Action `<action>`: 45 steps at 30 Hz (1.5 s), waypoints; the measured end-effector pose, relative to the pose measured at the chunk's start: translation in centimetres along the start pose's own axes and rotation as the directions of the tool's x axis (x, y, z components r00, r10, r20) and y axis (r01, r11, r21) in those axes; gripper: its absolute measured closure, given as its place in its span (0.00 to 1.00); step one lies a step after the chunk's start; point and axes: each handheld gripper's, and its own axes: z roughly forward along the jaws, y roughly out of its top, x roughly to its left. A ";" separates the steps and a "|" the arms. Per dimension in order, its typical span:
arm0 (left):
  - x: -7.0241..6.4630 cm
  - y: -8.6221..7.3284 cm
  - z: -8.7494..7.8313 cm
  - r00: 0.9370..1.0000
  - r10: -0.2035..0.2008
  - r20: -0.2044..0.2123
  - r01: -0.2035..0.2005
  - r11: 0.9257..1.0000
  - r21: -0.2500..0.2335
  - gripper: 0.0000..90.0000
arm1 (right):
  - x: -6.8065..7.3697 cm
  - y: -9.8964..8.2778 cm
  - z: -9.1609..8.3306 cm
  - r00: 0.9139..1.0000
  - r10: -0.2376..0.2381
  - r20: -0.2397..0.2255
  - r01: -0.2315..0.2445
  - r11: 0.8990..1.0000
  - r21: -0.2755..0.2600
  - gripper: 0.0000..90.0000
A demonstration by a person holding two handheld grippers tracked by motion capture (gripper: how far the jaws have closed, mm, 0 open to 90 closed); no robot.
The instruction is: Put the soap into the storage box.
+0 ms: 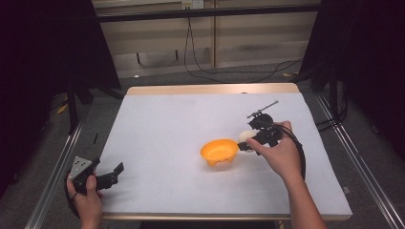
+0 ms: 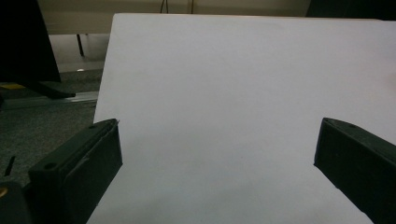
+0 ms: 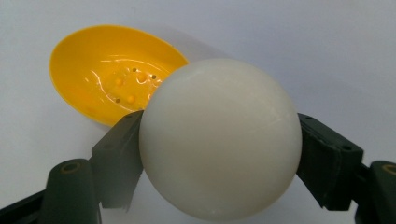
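Note:
My right gripper [image 3: 219, 154] is shut on a white ball [image 3: 219, 140], its two black jaws pressing on the ball's sides. In the high view the right gripper [image 1: 248, 142] holds the white ball [image 1: 245, 136] just right of an orange bowl [image 1: 219, 152] that sits on the white table top [image 1: 167, 129]. The right gripper view shows the orange bowl [image 3: 109, 70] beyond the ball, upright and with nothing in it. At the table's front left corner my left gripper [image 1: 114, 172] is held in a hand. Its jaws stand wide apart over bare table in the left gripper view [image 2: 217, 154].
The table's left edge [image 2: 105, 88] drops to a dark floor with a metal rail [image 1: 52, 176]. Black cables [image 1: 229, 71] lie on the floor behind the table. Dark stands [image 1: 71, 105] flank both sides.

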 end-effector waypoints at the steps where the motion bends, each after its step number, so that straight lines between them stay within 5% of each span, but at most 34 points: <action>1: 0.0 0.0 0.0 1.000 0.000 0.001 0.000 1.000 0.000 0.01 | 0.1 0.1 0.0 1.000 0.003 -0.001 -0.003 1.000 0.000 0.26; 19: 0.1 0.0 -0.1 1.000 0.005 -0.010 -0.005 1.000 -0.001 0.01 | 2.6 2.1 1.1 0.999 -0.034 -0.024 0.034 0.999 0.011 0.26; 45: 0.0 0.0 0.0 1.000 -0.006 0.000 0.006 1.000 0.000 0.01 | 5.2 3.0 5.1 0.997 -0.057 -0.055 0.060 0.997 0.054 0.26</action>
